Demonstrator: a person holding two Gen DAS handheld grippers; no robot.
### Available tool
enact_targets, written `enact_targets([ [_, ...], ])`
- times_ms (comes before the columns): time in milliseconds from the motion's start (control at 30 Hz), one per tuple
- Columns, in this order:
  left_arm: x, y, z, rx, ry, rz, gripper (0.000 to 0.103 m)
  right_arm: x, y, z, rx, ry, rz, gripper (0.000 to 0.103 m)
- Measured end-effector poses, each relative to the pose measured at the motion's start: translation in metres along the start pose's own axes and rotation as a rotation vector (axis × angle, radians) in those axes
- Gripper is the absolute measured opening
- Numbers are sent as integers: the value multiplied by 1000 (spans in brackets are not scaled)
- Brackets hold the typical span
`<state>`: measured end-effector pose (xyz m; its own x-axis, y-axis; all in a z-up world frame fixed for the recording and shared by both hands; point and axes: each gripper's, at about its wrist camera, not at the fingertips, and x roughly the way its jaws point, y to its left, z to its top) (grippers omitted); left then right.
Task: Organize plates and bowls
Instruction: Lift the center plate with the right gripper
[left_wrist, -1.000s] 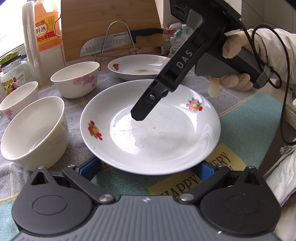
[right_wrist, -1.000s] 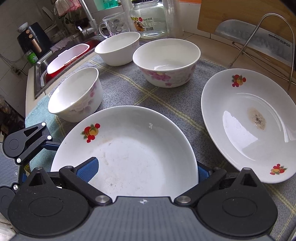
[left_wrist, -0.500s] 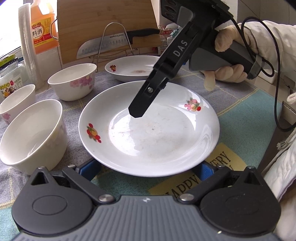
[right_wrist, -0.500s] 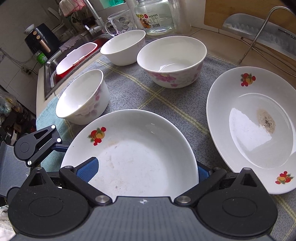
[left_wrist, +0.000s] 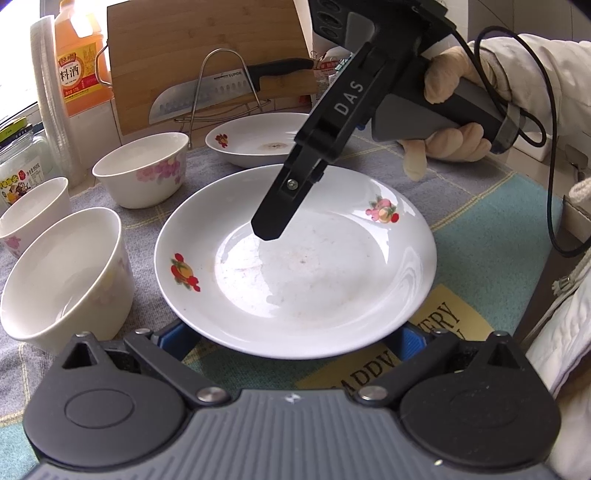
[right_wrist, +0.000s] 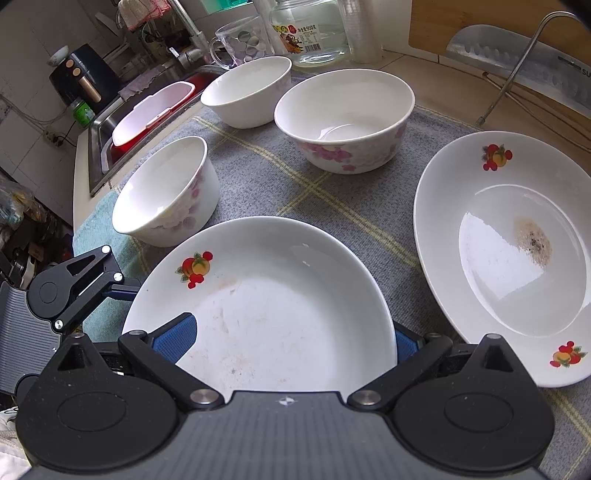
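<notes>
A round, glossy white ceramic plate (left_wrist: 295, 266) with small fruit decals on its rim and faint reddish smears in its shallow well sits near the front edge of the table, on a grey woven cloth (right_wrist: 332, 192) crossed by yellow lines. The left gripper (left_wrist: 295, 338) has its blue ribbed pads spread wide on either side of the plate's near rim; whether they touch it cannot be told. The right gripper (right_wrist: 291, 341) also has its jaws far apart, its left pad over the plate's well, gripping nothing. A second plate (right_wrist: 509, 254), same pattern, with a brown scorched-looking spot, lies toward the back right of the table. Three deep white bowls with pink flowers stand on the cloth: one (right_wrist: 166, 192) beside the front plate, a wider one (right_wrist: 343, 122) and another (right_wrist: 247, 92) farther back.
</notes>
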<state>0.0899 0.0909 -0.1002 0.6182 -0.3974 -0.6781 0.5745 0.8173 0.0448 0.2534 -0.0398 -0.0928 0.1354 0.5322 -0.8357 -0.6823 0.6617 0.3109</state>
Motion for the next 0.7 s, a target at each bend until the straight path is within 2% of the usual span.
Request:
enact_targets([
  [700, -12, -8, 4, 22, 14, -36, 102, -13, 14, -18, 16, -3, -12, 103],
])
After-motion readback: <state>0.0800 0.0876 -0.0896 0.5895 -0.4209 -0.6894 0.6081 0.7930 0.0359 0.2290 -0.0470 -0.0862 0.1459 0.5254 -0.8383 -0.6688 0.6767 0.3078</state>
